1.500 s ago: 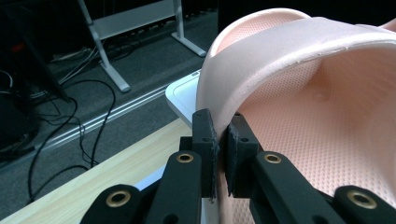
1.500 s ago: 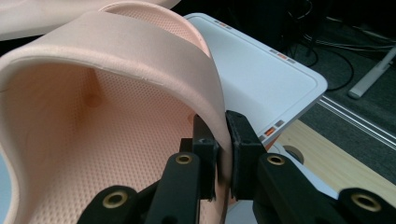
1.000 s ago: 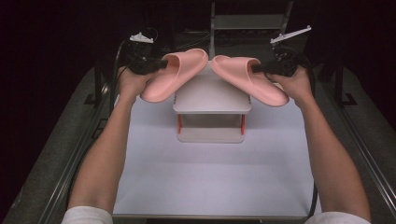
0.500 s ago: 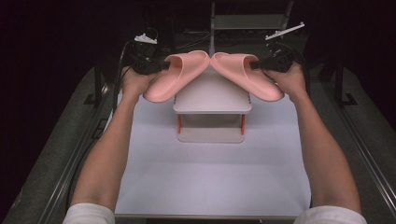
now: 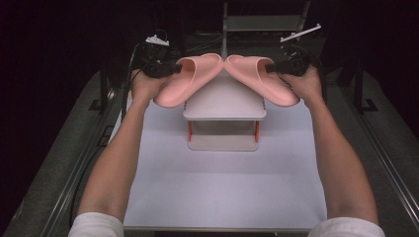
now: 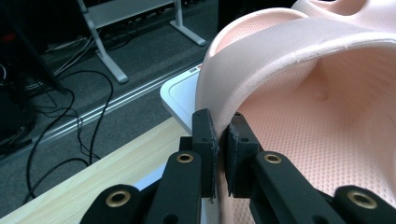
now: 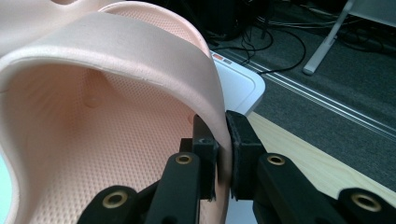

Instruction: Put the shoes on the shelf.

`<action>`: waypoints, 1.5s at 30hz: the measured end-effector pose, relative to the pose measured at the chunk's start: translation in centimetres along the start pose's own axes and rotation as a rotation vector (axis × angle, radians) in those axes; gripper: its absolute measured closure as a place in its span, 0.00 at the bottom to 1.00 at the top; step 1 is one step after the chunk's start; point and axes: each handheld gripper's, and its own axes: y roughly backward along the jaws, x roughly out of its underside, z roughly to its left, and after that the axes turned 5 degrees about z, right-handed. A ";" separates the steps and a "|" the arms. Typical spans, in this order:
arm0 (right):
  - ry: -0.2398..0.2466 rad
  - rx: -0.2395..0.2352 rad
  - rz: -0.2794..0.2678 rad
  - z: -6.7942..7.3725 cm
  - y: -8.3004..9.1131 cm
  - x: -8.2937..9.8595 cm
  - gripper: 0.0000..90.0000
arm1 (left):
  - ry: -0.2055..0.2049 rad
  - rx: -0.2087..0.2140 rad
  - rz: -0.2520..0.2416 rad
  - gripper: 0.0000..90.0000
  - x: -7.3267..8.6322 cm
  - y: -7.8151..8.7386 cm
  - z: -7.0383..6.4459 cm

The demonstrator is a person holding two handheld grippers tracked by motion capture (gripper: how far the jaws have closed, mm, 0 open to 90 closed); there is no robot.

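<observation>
left gripper [image 5: 174, 69]: jaws clamped on the strap edge of the left pink slipper [image 5: 190, 79] — left gripper view shows the foam strap [image 6: 243, 79] pinched between both pads
right gripper [image 5: 271, 68]: jaws clamped on the strap side of the right pink slipper [image 5: 259, 76] — same pinch in the right gripper view, strap [image 7: 140, 56] wedged between the pads
slippers: both held in the air, toes meeting at the middle, heels sloping out and down toward the person, above the top of the small two-tier white rack [image 5: 225, 106]
contact with rack: can't tell from the high view whether either sole touches the top shelf; looks like hovering just over it
rack: stands at the far middle of the white table [image 5: 222, 192], red posts between tiers, lower shelf bare
progress: judging by this, pickup is done for both and they're carried to the rack; placement is not done
left to do: lower each onto a shelf, square them up, open the jaws, pull back
risk: thin strap grip, so a slipper may swing on release
</observation>
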 end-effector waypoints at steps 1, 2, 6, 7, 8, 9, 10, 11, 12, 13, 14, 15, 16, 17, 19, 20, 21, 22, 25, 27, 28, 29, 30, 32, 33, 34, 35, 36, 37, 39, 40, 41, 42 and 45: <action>-0.001 0.000 -0.001 -0.1 0.0 0.0 0.92 | -0.003 0.001 0.004 0.93 -0.1 -0.1 0.0; -0.001 0.000 -0.001 -0.1 0.0 0.0 0.92 | -0.003 0.001 0.004 0.93 -0.1 -0.1 0.0; -0.012 0.007 -0.002 -0.3 0.1 0.1 0.92 | -0.003 0.002 0.009 0.93 -0.3 -0.3 -0.2; -0.016 0.012 -0.006 -0.4 0.1 0.1 0.92 | 0.002 0.002 0.008 0.93 -0.5 -0.4 -0.3; -0.016 0.012 -0.006 -0.4 0.1 0.1 0.92 | 0.002 0.002 0.008 0.93 -0.5 -0.4 -0.3; -0.018 0.018 -0.007 -0.3 0.1 0.1 0.92 | 0.003 0.000 0.005 0.93 -0.6 -0.5 -0.4; -0.018 0.018 -0.007 -0.3 0.1 0.1 0.92 | 0.003 0.000 0.004 0.93 -0.6 -0.5 -0.5; -0.020 0.021 -0.009 -0.3 0.2 0.1 0.92 | 0.003 -0.001 0.003 0.93 -0.7 -0.5 -0.5; -0.023 0.023 -0.010 -0.3 0.2 0.1 0.92 | 0.005 -0.001 -0.002 0.92 -0.9 -0.5 -0.7; -0.024 0.024 -0.010 -0.2 0.3 0.1 0.92 | 0.005 -0.003 -0.001 0.92 -0.9 -0.5 -0.8; -0.024 0.024 -0.010 -0.2 0.3 0.1 0.92 | 0.005 -0.003 -0.001 0.92 -0.9 -0.5 -0.8; -0.027 0.027 -0.012 -0.2 0.3 0.1 0.91 | 0.007 -0.003 -0.001 0.92 -1.0 -0.6 -0.9; -0.027 0.027 -0.012 -0.2 0.3 0.1 0.91 | 0.007 -0.003 -0.001 0.91 -1.0 -0.6 -0.9; -0.029 0.029 -0.011 -0.1 0.3 0.1 0.91 | 0.008 -0.004 0.000 0.91 -1.0 -0.7 -1.0; -0.031 0.038 -0.011 0.1 0.3 0.0 0.90 | 0.010 -0.004 -0.004 0.90 -1.1 -0.8 -1.2; -0.031 0.038 -0.011 0.1 0.3 0.0 0.90 | 0.010 -0.004 -0.004 0.90 -1.1 -0.8 -1.2; -0.032 0.039 -0.011 0.2 0.2 0.0 0.90 | 0.012 -0.002 -0.006 0.90 -1.2 -0.9 -1.3; -0.036 0.039 -0.010 0.2 0.2 0.0 0.89 | 0.011 -0.002 -0.006 0.89 -1.2 -0.9 -1.3; -0.047 0.041 -0.001 0.6 -0.2 0.0 0.88 | 0.011 -0.003 0.000 0.88 -1.2 -1.3 -1.7; -0.047 0.044 0.000 0.6 -0.3 0.0 0.88 | 0.017 -0.003 0.000 0.88 -1.2 -1.4 -1.8; -0.048 0.052 0.006 0.8 -0.5 -0.1 0.87 | 0.019 -0.001 0.009 0.88 -1.2 -1.6 -1.8; -0.051 0.055 0.009 0.9 -0.5 -0.1 0.87 | 0.023 0.001 0.008 0.87 -1.2 -1.7 -1.9; -0.051 0.055 0.009 0.9 -0.5 -0.1 0.87 | 0.023 0.001 0.008 0.87 -1.2 -1.7 -1.9; -0.055 0.058 0.010 1.0 -0.6 -0.2 0.87 | 0.033 0.006 0.008 0.87 -1.2 -1.8 -1.9; -0.062 0.056 0.011 1.1 -0.7 -0.3 0.86 | 0.037 0.008 0.006 0.87 -1.2 -1.8 -1.9; -0.063 0.055 0.010 1.2 -0.8 -0.3 0.86 | 0.041 0.008 0.006 0.87 -1.2 -1.9 -1.9; -0.063 0.055 0.010 1.2 -0.8 -0.3 0.86 | 0.041 0.008 0.006 0.86 -1.2 -1.9 -1.9; -0.067 0.052 0.009 1.2 -0.8 -0.3 0.86 | 0.044 0.009 0.006 0.86 -1.2 -1.9 -1.9; -0.067 0.050 0.011 1.3 -0.9 -0.3 0.86 | 0.046 0.009 0.008 0.86 -1.2 -2.0 -1.9; -0.067 0.052 0.018 1.4 -1.0 -0.4 0.85 | 0.049 0.012 0.014 0.86 -1.2 -2.2 -2.0; -0.067 0.052 0.018 1.4 -1.0 -0.4 0.85 | 0.049 0.012 0.014 0.86 -1.2 -2.2 -2.0; -0.066 0.053 0.019 1.5 -1.1 -0.4 0.85 | 0.050 0.016 0.013 0.86 -1.2 -2.2 -2.0; -0.069 0.052 0.019 1.5 -1.1 -0.4 0.85 | 0.049 0.017 0.013 0.85 -1.2 -2.3 -2.0; -0.073 0.051 0.020 1.6 -1.2 -0.4 0.84 | 0.054 0.022 0.012 0.85 -1.3 -2.4 -2.2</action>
